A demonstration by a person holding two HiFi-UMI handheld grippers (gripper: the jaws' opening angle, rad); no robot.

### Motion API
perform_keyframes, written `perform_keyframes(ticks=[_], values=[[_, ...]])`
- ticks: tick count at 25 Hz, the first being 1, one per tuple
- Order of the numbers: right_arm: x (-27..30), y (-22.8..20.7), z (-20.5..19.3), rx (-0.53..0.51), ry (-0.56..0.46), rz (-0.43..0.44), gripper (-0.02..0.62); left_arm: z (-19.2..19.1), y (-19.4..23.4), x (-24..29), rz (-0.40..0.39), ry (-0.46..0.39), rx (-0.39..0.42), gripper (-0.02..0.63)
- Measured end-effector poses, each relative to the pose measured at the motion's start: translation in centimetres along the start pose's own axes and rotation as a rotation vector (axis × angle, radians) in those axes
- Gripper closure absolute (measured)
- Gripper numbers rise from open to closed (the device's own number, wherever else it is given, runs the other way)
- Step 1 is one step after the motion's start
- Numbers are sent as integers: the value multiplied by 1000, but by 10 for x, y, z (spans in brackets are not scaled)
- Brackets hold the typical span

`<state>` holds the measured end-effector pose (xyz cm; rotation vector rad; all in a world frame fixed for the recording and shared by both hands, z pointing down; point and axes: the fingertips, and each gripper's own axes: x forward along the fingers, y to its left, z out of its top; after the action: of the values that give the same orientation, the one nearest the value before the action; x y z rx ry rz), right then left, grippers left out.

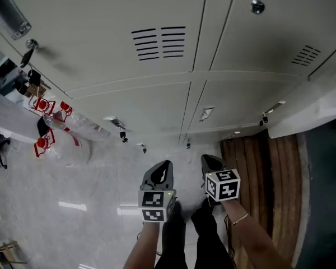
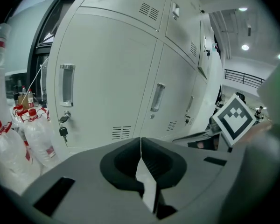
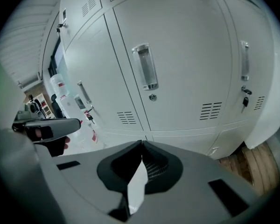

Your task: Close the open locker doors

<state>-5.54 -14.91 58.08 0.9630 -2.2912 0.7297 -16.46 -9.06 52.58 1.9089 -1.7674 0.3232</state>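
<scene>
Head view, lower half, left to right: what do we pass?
Plastic bottles → left gripper → right gripper → wooden boards.

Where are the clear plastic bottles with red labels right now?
The plastic bottles sit on the floor at the head view's left, by the lockers; the left gripper view shows them left of the door with hanging keys.
</scene>
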Motion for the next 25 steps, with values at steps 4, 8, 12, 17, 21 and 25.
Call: perform_keyframes(ticks=[4, 8, 12, 17, 21, 25], values=[[-42, 3, 8, 40, -37, -10, 591, 13, -12, -19, -12, -8, 24, 583], [-83, 7, 15, 66, -71, -19, 591, 23, -27, -39, -34, -1, 42, 583], [-123, 13, 22, 96, -107, -22, 591, 34, -38, -59, -53, -1, 64, 584], [-170, 29, 29, 108, -143, -18, 591, 54, -44, -89, -50, -36, 64, 584], [-200, 40, 36, 106, -170, -11, 591, 74, -49, -111, -48, -61, 69, 583], [-225, 43, 46, 110, -211, -31, 592, 92, -51, -128, -42, -99, 89, 584]])
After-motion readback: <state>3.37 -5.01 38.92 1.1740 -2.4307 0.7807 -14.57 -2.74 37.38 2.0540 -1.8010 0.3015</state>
